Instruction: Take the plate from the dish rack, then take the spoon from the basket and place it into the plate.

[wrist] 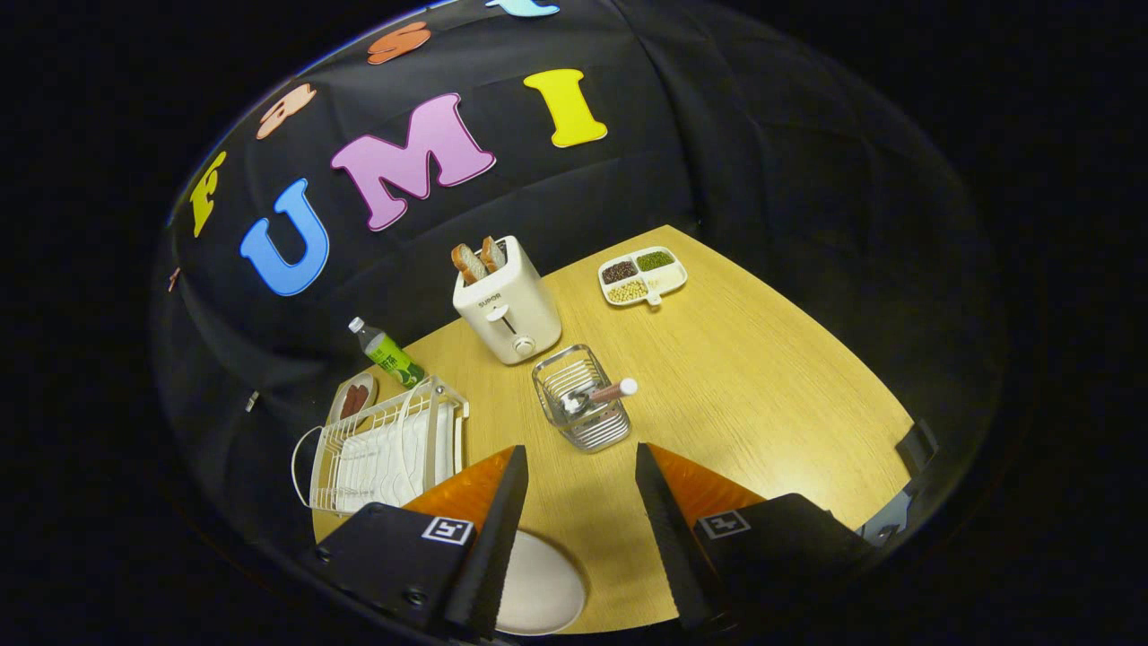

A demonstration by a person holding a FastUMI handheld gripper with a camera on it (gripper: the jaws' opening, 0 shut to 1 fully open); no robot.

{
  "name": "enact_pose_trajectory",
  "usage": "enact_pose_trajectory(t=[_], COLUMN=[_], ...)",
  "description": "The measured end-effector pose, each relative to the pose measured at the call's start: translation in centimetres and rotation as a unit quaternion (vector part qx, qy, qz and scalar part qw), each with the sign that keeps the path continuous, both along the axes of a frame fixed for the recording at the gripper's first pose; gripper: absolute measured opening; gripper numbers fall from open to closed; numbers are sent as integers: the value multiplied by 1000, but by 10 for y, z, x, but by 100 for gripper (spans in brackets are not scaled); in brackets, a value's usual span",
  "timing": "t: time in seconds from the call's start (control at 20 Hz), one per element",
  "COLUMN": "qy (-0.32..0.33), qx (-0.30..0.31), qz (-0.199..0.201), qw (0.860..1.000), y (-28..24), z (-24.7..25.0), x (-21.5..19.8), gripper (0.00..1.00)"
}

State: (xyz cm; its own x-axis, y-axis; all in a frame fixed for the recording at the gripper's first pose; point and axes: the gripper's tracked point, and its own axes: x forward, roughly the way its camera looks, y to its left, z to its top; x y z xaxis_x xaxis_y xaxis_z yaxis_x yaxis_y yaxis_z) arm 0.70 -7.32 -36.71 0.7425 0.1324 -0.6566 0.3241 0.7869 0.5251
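Observation:
My gripper (581,459) is open, its two orange-and-black fingers spread wide with nothing between them. A white plate (541,588) lies flat on the wooden table (762,395), low between the fingers and partly hidden under the left one. Just ahead of the fingertips stands a small metal wire basket (582,399). In it leans a spoon (603,394) with a pinkish handle tipped in white, the handle sticking out over the basket's right rim. The white wire dish rack (387,449) stands to the left, beside the left finger.
A white toaster (507,302) with two bread slices stands beyond the basket. A green bottle (387,353) and a small plate of sausages (353,398) are behind the rack. A divided white tray of beans (642,274) sits at the far right corner.

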Motion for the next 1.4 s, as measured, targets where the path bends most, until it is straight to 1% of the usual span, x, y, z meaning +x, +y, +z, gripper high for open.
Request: enact_pose_trajectory(t=[0.1, 0.3, 0.4, 0.55, 0.75, 0.8, 0.9, 1.15, 1.4], qy=[2, 24, 42, 60, 67, 50, 39, 19, -15], qx=[10, 61, 84, 112, 128, 136, 125, 117, 120], qz=[-2, -18, -23, -30, -37, -43, -47, -61, -79], qw=[1000, 998, 995, 991, 989, 989, 990, 991, 990], y=[-10, -23, -26, -22, -18, -20, -22, -30, -37], z=[-6, -33, -49, -64, -73, -60, -60, -39, 4], x=[17, 47, 56, 63, 66, 66, 68, 56, 34], gripper=[75, 75, 70, 69, 21, 19, 14, 14, 14])
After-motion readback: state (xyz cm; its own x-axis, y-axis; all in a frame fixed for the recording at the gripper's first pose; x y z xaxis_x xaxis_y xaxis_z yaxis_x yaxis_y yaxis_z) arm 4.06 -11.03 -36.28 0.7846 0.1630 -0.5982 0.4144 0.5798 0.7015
